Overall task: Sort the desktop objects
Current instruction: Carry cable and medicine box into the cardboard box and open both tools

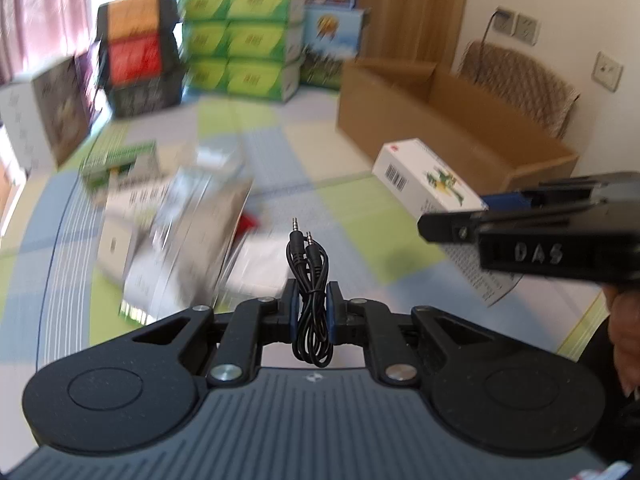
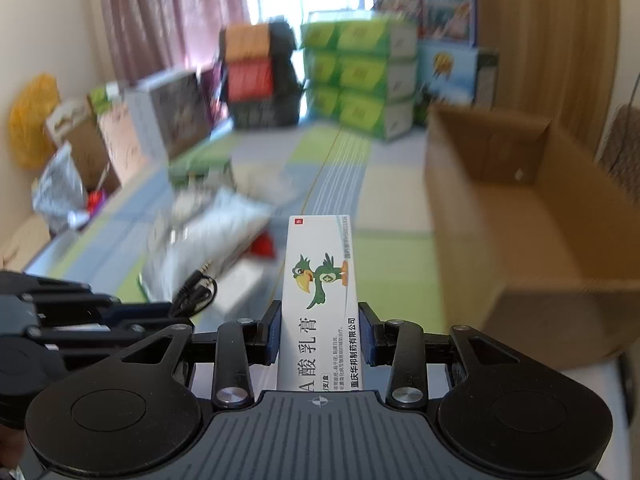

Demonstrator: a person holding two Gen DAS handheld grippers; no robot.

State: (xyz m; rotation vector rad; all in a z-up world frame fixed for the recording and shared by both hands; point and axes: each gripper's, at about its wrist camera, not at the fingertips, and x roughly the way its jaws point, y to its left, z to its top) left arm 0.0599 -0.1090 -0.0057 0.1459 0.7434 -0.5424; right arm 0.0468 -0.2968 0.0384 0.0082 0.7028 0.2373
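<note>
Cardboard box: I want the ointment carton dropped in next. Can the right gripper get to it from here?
Probably yes. The right gripper holds the carton, and the cardboard box stands open just ahead to its right, with nothing between them. The left gripper, holding the cable, is on the other side.

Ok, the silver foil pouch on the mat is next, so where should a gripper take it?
Both grippers are full now: left gripper holds the audio cable, right gripper the ointment box. Once one is free, the foil pouch looks flat and limp, so probably pinch a raised edge or corner, coming from above at its near side. Blur hides the seams.
</note>
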